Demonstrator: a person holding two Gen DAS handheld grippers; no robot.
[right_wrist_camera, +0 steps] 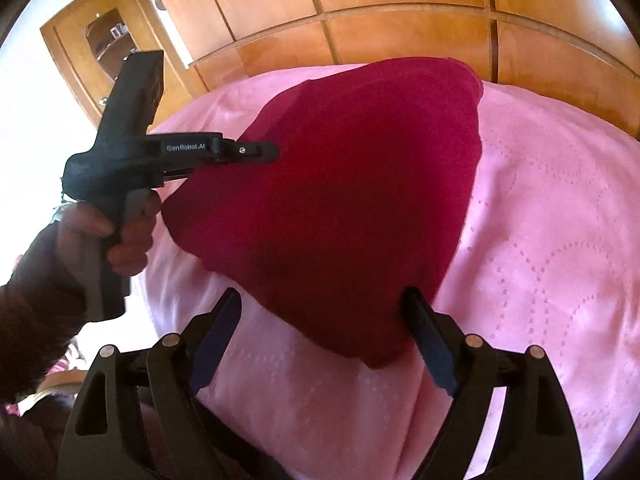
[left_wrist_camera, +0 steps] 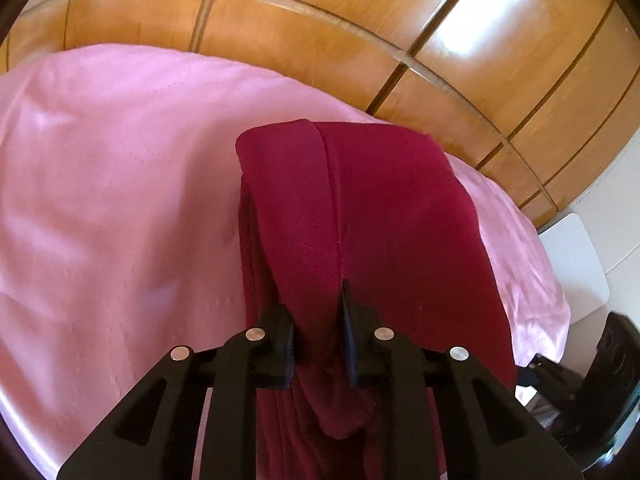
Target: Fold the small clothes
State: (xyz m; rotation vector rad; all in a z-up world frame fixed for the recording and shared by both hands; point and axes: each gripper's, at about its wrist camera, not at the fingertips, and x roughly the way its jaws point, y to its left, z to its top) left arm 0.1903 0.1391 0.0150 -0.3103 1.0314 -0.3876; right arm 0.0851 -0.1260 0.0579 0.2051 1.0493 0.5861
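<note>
Spread over the bed: pink quilted cover (right_wrist_camera: 540, 208), wooden headboard (right_wrist_camera: 400, 40) at 12 o'clock. Draped on the cover, dark red garment (right_wrist_camera: 352, 184), bunched and partly lifted. At 9 o'clock of the garment in the right wrist view, left hand-held gripper (left_wrist_camera: 320, 320) clenched on a fold of the red cloth, gripped by a hand (right_wrist_camera: 120, 236). At 6 o'clock, right hand-held gripper (right_wrist_camera: 322, 300) released, jaws spread wide astride the garment's near corner, right finger touching the cloth.
</note>
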